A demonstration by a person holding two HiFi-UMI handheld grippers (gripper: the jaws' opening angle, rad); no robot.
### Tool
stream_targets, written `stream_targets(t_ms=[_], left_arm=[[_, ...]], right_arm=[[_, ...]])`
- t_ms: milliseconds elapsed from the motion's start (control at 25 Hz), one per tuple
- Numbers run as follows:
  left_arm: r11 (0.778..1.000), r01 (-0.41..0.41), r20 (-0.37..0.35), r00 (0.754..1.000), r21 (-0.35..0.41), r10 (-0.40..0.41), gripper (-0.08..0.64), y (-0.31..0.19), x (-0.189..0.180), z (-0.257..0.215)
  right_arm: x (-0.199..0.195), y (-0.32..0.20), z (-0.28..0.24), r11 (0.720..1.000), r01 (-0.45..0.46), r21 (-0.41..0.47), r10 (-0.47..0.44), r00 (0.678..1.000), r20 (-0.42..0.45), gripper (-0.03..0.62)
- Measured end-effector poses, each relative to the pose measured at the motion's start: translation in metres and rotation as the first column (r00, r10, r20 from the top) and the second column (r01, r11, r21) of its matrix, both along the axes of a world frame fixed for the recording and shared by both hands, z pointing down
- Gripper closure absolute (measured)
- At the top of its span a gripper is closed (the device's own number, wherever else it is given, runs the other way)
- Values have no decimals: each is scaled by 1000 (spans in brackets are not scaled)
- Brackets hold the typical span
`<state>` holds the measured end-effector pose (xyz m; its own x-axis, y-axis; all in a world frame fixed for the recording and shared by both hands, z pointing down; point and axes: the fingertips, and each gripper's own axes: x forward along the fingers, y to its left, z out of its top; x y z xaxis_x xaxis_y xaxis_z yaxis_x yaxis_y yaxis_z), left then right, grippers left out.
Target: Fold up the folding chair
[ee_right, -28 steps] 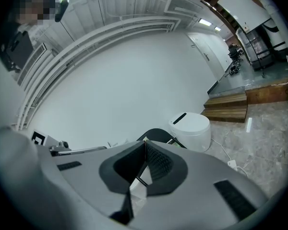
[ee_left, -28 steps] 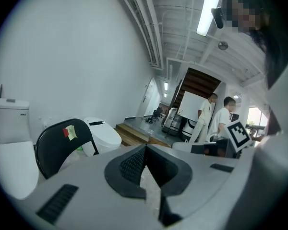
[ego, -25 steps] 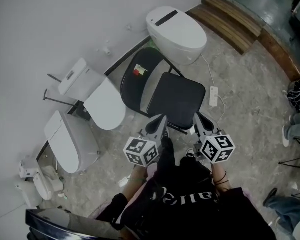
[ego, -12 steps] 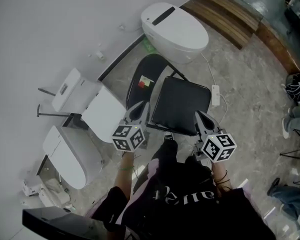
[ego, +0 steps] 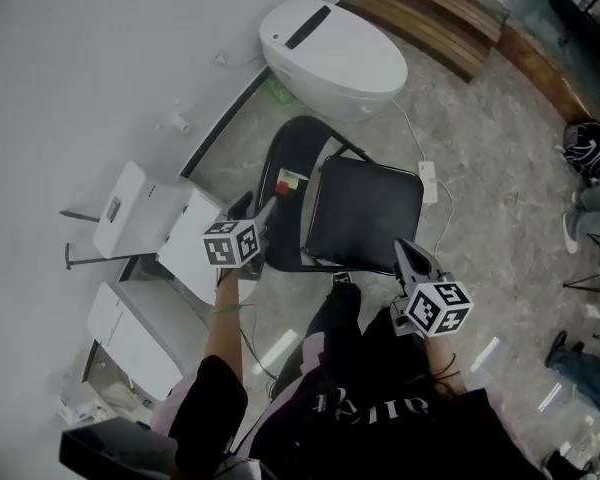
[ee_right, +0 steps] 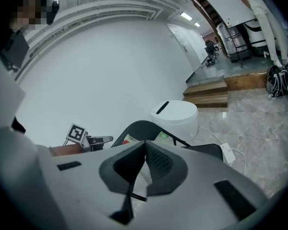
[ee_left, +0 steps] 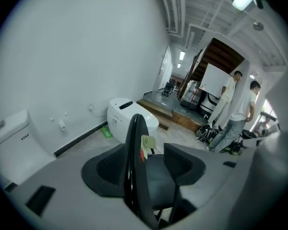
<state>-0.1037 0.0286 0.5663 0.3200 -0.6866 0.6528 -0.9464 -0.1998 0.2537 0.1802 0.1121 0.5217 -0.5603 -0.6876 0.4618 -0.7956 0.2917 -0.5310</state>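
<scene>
A grey marbled stone floor (ego: 500,228) meets a plain white wall (ego: 80,48) in the head view, where the black folding chair (ego: 365,213) stands unfolded at centre frame, its curved black backrest (ego: 285,153) at 10 o'clock of the padded seat. A white oval toilet (ego: 330,53) sits at the chair's 12 o'clock, a low brown wooden step (ego: 430,8) at 1 o'clock and a white boxy cistern (ego: 130,208) at 9 o'clock. The left gripper (ego: 260,208) comes at the backrest's edge from 8 o'clock, while the right gripper (ego: 408,253) hovers just beside the seat's front corner at 5 o'clock; whether it touches cannot be told. In the left gripper view, the left gripper (ee_left: 144,152) has just been opening its jaws, which stand wide apart with the backrest (ee_left: 133,138) upright and edge-on between them, the pads not closed on it. A pale paper tag (ee_left: 147,143) clings to the backrest, the toilet (ee_left: 120,119) lies beyond at 11 o'clock, and two people in white tops (ee_left: 237,107) stand at 2 o'clock. In the right gripper view, the right gripper (ee_right: 145,145) has its jaws pressed together with nothing between them. The backrest (ee_right: 139,127) rises just past the tips at 12 o'clock, the toilet (ee_right: 175,114) at 1 o'clock and the left gripper's marker cube (ee_right: 77,133) at 9 o'clock.
</scene>
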Motion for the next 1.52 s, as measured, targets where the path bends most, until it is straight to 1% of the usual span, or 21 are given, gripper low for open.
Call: stream_targets(t_ms=[80, 160, 320, 440, 480, 520, 560, 600, 640, 760, 880, 1000, 1160, 1240, 1440, 1520], left_arm=[[999, 0, -26, 1000, -52, -1, 322, -8, -6, 16], [997, -14, -27, 1000, -80, 12, 322, -16, -10, 29], [987, -75, 19, 997, -139, 78, 322, -25, -16, 55], [973, -135, 24, 989, -187, 142, 324, -22, -8, 68], [967, -155, 21, 986, -201, 163, 331, -19, -4, 73], [963, -166, 22, 985, -211, 174, 366, -18, -2, 76], [963, -165, 30, 984, -215, 175, 383, -18, 0, 76], [964, -157, 42, 985, -213, 169, 385, -19, 0, 75], [967, -145, 57, 985, -208, 160, 388, -22, 0, 72], [973, -119, 92, 986, -199, 139, 391, -24, -3, 71], [973, -112, 110, 985, -201, 136, 394, -25, -3, 73], [975, -116, 130, 981, -188, 142, 394, -26, 0, 74], [978, -95, 209, 969, -187, 134, 393, -27, 1, 77], [981, -79, 223, 968, -176, 118, 393, -29, 2, 79], [984, -69, 242, 964, -162, 107, 393, -32, 5, 83], [985, -68, 255, 961, -158, 108, 393, -32, 3, 84]], right_arm=[[2, -2, 10, 1000, -14, -17, 14, 1000, -4, 577], [5, -4, 19, 1000, -18, -25, 18, 1000, -5, 577], [12, -11, 45, 1000, 16, -23, -16, 1000, 20, 577], [28, -18, 77, 998, 15, -67, -11, 998, 54, 575], [34, -21, 89, 996, 12, -86, -7, 998, 61, 573], [40, -24, 101, 994, 17, -105, -10, 998, 64, 567], [46, -26, 114, 992, 30, -124, -22, 998, 63, 539], [51, -27, 128, 988, 48, -144, -40, 998, 58, 484], [55, -28, 143, 984, 65, -164, -57, 997, 52, 455], [71, -31, 189, 974, 79, -213, -74, 997, 30, 417], [92, -33, 235, 968, 77, -241, -80, 997, 0, 374], [110, -35, 281, 960, 81, -266, -93, 995, -33, 353], [132, -45, 337, 955, 75, -289, -97, 994, -60, 328], [142, -50, 365, 949, 63, -309, -88, 994, -66, 316], [163, -52, 432, 920, 65, -386, -95, 994, -59, 279], [166, -48, 456, 903, 74, -422, -97, 995, -32, 270]])
